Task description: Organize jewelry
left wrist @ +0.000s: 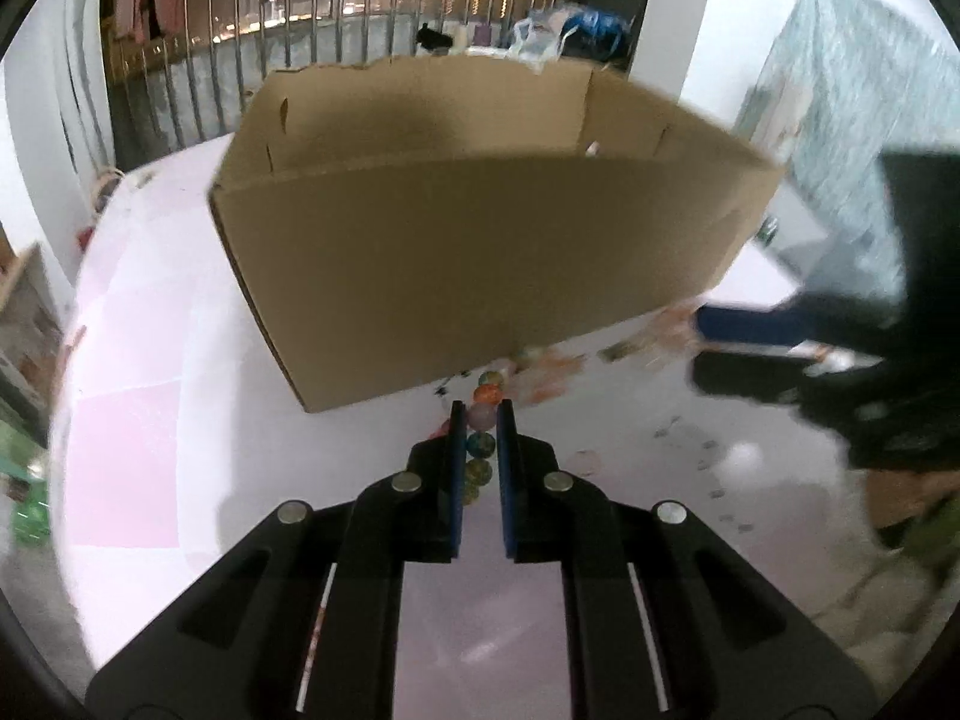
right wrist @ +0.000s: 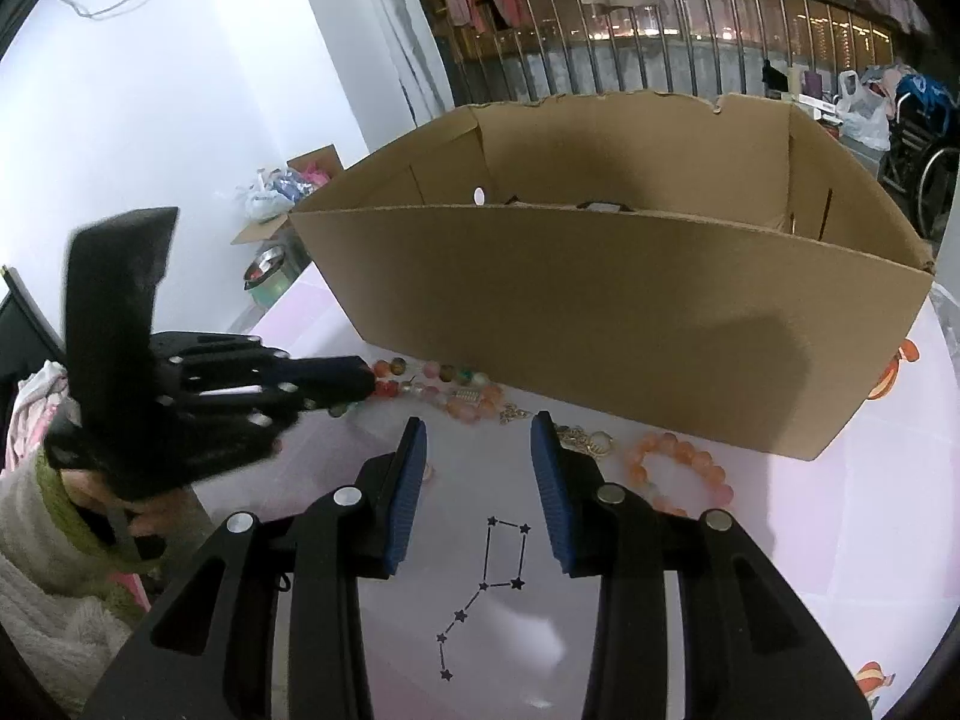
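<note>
A string of multi-coloured beads [left wrist: 487,394] lies on the table just in front of the open cardboard box [left wrist: 480,252]. My left gripper [left wrist: 482,405] is shut on it, with several beads pinched between the blue pads. In the right wrist view the left gripper [right wrist: 363,387] comes in from the left onto the same bead string [right wrist: 444,375]. My right gripper [right wrist: 480,426] hovers open over the table with nothing between its fingers. A gold chain [right wrist: 585,438] lies by its right finger, and an orange bead bracelet [right wrist: 678,468] further right. The right gripper [left wrist: 699,348] shows blurred in the left wrist view.
The box [right wrist: 600,312] fills the far half of the pink-white table [right wrist: 498,630] and holds small dark items. A sleeved arm [right wrist: 36,540] is at the left. A metal bowl [right wrist: 267,267] and bags sit beyond the table. A railing with hanging clothes stands behind.
</note>
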Tool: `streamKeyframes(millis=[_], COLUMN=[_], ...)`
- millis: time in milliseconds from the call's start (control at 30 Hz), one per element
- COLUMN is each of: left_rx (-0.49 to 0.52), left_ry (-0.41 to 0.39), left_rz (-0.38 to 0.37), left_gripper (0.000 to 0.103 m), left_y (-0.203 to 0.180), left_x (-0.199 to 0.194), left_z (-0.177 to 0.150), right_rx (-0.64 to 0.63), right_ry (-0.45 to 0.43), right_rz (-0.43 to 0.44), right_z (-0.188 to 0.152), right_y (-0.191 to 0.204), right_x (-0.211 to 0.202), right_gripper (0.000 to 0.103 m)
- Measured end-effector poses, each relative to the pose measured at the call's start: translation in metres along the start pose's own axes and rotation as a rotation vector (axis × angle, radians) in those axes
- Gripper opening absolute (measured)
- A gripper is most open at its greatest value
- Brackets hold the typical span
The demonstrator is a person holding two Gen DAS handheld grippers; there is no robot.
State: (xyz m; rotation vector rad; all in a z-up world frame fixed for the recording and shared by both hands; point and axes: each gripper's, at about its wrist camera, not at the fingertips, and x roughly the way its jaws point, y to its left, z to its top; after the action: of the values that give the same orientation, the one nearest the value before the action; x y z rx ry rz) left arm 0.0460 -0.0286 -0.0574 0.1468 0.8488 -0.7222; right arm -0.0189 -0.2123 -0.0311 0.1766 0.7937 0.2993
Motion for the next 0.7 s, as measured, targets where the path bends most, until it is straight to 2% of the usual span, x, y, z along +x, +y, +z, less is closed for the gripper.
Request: streamKeyframes(millis=[133, 233, 333, 433, 567, 700], left_rx=[-0.067, -0.086, -0.102, -0.104, -0.06, -0.005], left_ry=[-0.02, -0.028, -0.017, -0.013, 0.005, 0.055], left_rz=[-0.114, -0.154, -0.174, -0.203, -0.227, -0.205], left_gripper=[0.009, 0.009, 0.009, 0.009, 0.009, 0.009], left_y=[0.006, 0.008, 0.011, -0.001, -0.018, -0.034], left_x=[-0.015, -0.02, -0.016, -0.017, -0.01, 0.004], left_z=[-0.002, -0.008, -0.011, -0.022, -0.028, -0.035], right_rx=[0.004, 0.003, 0.003, 0.006, 0.013, 0.02], right_ry=[0.004, 0.004, 0.004, 0.004, 0.007, 0.019], right_rz=[0.003, 0.003, 0.005, 0.005, 0.002, -0.006], right_z=[-0.001, 0.0, 0.0, 0.001, 0.001, -0.002], right_y=[-0.002, -0.001, 0.0, 0.0, -0.002, -0.003], right_x=[0.0, 0.0, 0.0, 0.0, 0.0, 0.002], right_gripper=[0.036, 0.036, 0.036, 0.036, 0.036, 0.036])
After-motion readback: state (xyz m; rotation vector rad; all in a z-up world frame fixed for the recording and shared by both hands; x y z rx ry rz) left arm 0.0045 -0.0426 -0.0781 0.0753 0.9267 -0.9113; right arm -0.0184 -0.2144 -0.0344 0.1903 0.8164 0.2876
